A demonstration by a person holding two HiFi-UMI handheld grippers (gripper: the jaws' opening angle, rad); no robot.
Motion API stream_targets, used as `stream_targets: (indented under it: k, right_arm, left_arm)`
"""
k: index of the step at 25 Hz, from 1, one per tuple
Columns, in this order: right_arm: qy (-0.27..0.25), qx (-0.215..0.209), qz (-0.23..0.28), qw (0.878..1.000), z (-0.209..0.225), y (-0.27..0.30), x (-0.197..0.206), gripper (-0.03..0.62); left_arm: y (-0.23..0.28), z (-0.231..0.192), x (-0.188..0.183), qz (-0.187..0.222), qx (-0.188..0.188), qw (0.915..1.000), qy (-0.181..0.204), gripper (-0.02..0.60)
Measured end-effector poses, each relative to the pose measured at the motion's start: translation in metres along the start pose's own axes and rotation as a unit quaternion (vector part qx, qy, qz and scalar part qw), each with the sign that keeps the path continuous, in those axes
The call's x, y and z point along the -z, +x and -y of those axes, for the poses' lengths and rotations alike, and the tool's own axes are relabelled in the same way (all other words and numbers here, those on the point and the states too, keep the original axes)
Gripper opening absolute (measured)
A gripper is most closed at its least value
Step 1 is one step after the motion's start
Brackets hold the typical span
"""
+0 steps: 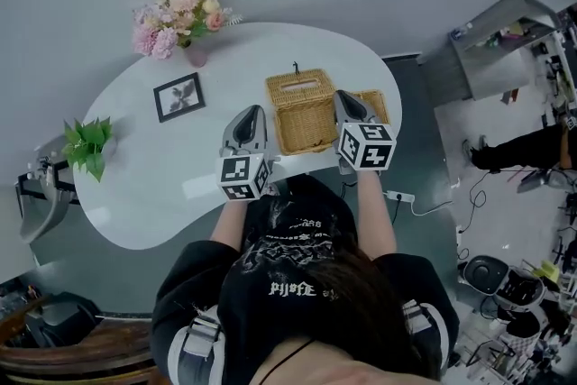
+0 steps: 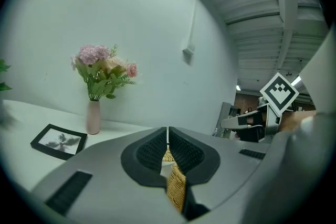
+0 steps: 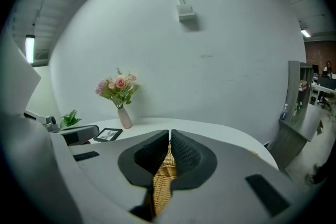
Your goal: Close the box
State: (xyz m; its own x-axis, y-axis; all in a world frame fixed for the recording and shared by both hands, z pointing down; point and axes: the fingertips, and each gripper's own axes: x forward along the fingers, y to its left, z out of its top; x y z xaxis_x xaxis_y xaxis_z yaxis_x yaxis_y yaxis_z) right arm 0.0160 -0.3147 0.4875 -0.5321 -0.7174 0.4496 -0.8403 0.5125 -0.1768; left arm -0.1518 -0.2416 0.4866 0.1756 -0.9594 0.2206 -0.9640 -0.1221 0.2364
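Note:
A woven wicker box (image 1: 306, 131) stands open on the white table (image 1: 162, 185). A wicker panel (image 1: 299, 87) with a slot and a small black handle lies at its far side, and another wicker piece (image 1: 379, 102) shows to its right. My left gripper (image 1: 255, 110) sits at the box's left edge, tips pressed together. My right gripper (image 1: 345, 95) is over the box's right edge, its tips also together. In the left gripper view, wicker (image 2: 176, 186) shows through the slit below the gripper (image 2: 167, 131). The right gripper view has wicker (image 3: 161, 183) under the gripper (image 3: 170, 134).
A pink vase of flowers (image 1: 180, 13) stands at the table's far left, with a black picture frame (image 1: 178, 96) in front of it. A small green plant (image 1: 87, 144) is at the left end. A power strip (image 1: 399, 196) lies on the floor to the right.

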Motion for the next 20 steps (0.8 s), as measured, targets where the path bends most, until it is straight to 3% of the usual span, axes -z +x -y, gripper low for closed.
stream_targets:
  k: [12, 20]
  right_arm:
    - [-0.01, -0.046, -0.032, 0.998, 0.002, 0.05, -0.041, 0.055]
    - [-0.02, -0.113, -0.094, 0.989, -0.01, 0.082, -0.043, 0.112]
  left_arm:
    - [0.016, -0.006, -0.005, -0.003, -0.034, 0.9994, -0.001, 0.029]
    - [0.02, -0.019, -0.015, 0.008, -0.068, 0.9977, -0.001, 0.029]
